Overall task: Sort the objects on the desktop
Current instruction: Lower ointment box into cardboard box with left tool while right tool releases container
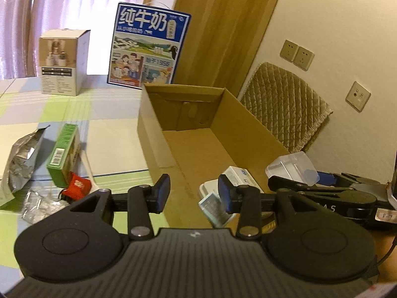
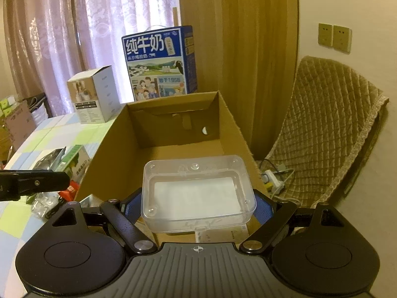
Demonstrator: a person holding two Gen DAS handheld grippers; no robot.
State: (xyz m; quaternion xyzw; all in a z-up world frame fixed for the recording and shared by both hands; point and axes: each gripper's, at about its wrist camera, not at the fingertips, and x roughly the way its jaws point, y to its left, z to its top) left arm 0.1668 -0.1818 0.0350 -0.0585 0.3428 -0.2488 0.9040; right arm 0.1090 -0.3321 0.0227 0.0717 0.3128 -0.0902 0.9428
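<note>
Left wrist view: our left tongs (image 1: 193, 193) spread, empty, over the open brown cardboard box (image 1: 158, 136); green carton (image 1: 62, 154) at 9 o'clock on the checked counter (image 1: 109, 104).

Right wrist view: our right tongs (image 2: 198, 208) pinch the clear plastic lidded case (image 2: 198, 193) above the box's near end.

Pink sheer curtains (image 2: 82, 24) backlit, cream wall (image 1: 335, 24) — sockets (image 2: 335, 36), wooden door (image 1: 223, 32)

Near end of the open brown cardboard box (image 2: 173, 134) floor is hidden behind the clear lidded plastic case (image 2: 198, 193). Small white packets (image 1: 238, 176) at that end are partly masked by the left gripper's blue-padded fingers (image 1: 224, 193); their print is too small. Left of the box, the crumpled silver foil bag (image 1: 19, 159) is cut by the frame edge.
</note>
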